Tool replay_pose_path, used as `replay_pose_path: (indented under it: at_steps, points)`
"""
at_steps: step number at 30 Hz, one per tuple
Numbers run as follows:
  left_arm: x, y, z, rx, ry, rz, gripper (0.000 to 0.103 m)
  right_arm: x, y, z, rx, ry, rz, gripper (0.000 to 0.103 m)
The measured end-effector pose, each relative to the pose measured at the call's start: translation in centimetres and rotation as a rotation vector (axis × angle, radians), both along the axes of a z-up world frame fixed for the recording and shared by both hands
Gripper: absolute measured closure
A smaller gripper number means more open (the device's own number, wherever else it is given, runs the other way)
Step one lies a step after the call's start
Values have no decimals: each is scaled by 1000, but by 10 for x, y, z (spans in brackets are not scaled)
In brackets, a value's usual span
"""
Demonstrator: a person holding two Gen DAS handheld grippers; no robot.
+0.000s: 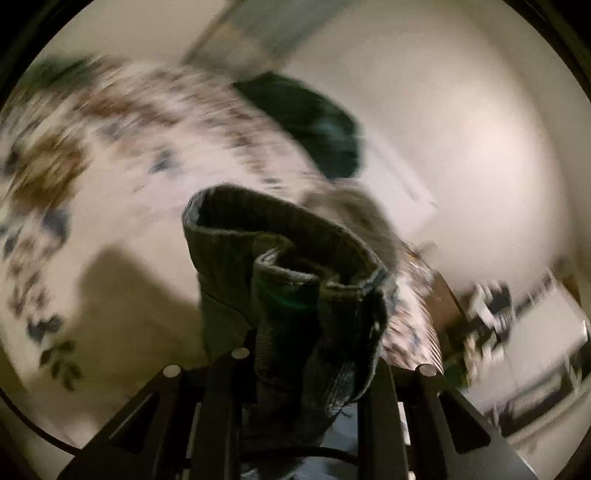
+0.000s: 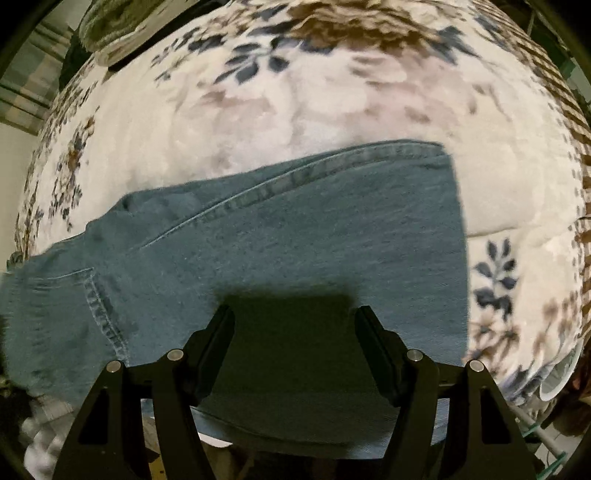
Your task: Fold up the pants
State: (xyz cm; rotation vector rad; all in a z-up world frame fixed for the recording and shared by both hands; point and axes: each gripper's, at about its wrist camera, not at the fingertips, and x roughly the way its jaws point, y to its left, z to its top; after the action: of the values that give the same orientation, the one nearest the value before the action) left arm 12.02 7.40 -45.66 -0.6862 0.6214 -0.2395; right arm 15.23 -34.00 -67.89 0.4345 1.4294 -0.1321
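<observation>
Blue denim pants (image 2: 295, 229) lie flat on a floral bedspread (image 2: 332, 92) in the right wrist view, seam running diagonally, a pocket at the left. My right gripper (image 2: 295, 317) is open just above the pants, its fingers wide apart and holding nothing. In the left wrist view my left gripper (image 1: 295, 354) is shut on a bunched fold of the pants (image 1: 288, 266), lifted above the bed. The hem curls up in front of the camera. The left view is blurred by motion.
The floral bedspread (image 1: 129, 129) fills the left of the left wrist view. A dark green item (image 1: 314, 122) lies at its far edge by a pale wall. Cluttered furniture shows at the right (image 1: 498, 325). A striped cushion (image 2: 110, 29) sits at the top left.
</observation>
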Motion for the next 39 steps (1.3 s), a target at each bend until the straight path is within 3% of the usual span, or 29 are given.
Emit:
replay_pose_path:
  at_steps: [3,5,9,13,19,22,27,32,33,34,35,39]
  points:
    - [-12,-58,30,35,-73,-155,87,-11,-25,11,-4,-14,-38,33]
    - [-19,-101,36,31,-85,-253,87,-22,-48,18,-15,-25,-72,33]
    - [-31,-186,21,35,-61,-430,87,-45,-97,26,-42,-34,-138,33]
    - [-38,-261,-13,96,-3,-563,87,-78,-151,22,-74,-13,-209,33]
    - [-38,-326,-56,200,116,-656,87,-123,-206,7,-99,22,-280,33]
    - [-30,-335,-60,238,165,-657,86,-140,-222,0,-84,35,-299,33]
    - [-31,-351,-51,377,245,-643,82,-146,-228,-1,-40,23,-308,33]
    - [-16,-347,-40,418,371,-609,67,-132,-231,13,13,-28,-292,17]
    - [-17,-345,-35,431,383,-605,58,-127,-231,16,25,-37,-291,16]
    - [-16,-344,-32,448,398,-597,29,-123,-231,20,40,-48,-292,16]
    - [-16,-340,-28,457,423,-583,18,-119,-230,24,51,-57,-292,15]
    - [-15,-324,-11,422,459,-549,16,-103,-224,46,92,-89,-274,14]
